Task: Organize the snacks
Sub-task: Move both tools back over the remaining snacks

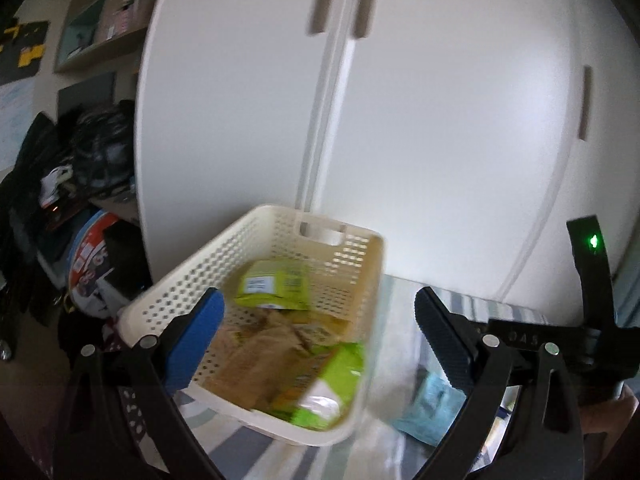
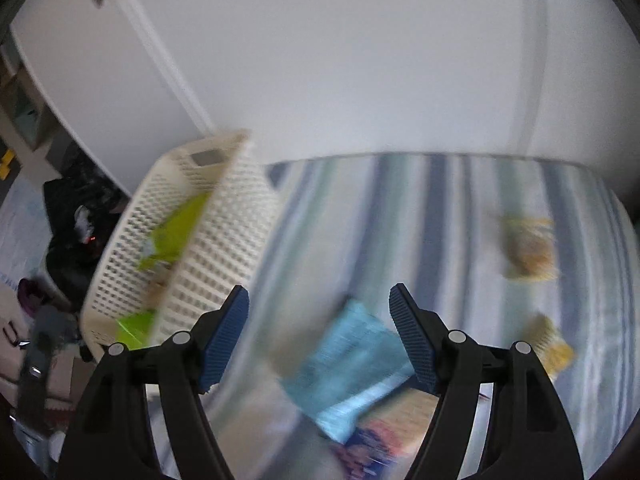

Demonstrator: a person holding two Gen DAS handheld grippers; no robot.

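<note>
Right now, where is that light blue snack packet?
The light blue snack packet lies on the striped cloth, just right of the cream basket, between the fingers of the open right claw in its view.

Cream basket — green snack packets inside

We're in a home bedroom here: a bed under a blue-and-white striped cover sits against a tall white wardrobe with slim door handles, dark clothes and bags pile up beside it, and wall shelves hold storage boxes.
</note>
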